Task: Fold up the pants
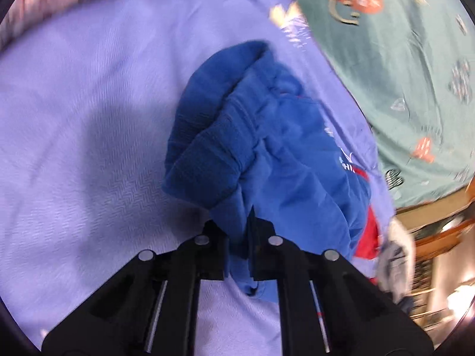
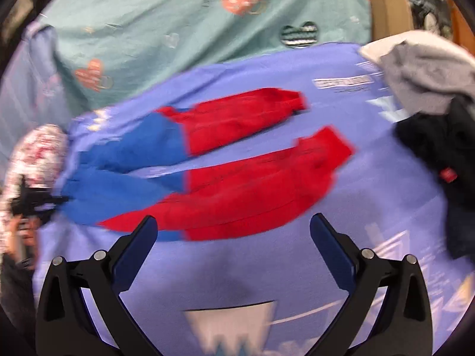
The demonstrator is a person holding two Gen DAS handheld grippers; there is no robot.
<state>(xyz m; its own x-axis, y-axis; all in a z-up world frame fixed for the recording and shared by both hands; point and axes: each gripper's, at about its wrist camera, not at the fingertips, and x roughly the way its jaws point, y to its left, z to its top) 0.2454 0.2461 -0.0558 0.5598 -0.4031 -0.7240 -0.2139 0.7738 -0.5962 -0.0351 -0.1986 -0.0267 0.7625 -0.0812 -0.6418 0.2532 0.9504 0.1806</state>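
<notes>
The pants [image 2: 225, 160] are blue at the waist and red down both legs. They lie spread on a lilac blanket [image 2: 267, 267], legs pointing right, a gap between them. My left gripper [image 1: 237, 231] is shut on the blue waist end [image 1: 237, 136], which bunches up in front of it. It also shows in the right wrist view [image 2: 38, 201] at the far left, holding the waist. My right gripper [image 2: 233, 225] is open and empty, just above the blanket near the lower red leg.
A pile of grey and black clothes [image 2: 436, 95] lies at the blanket's right end. A green sheet with orange hearts [image 2: 184, 20] lies beyond the blanket. A patterned pink cloth [image 2: 38, 154] is at the left. Wooden furniture [image 1: 439, 237] stands past the bed edge.
</notes>
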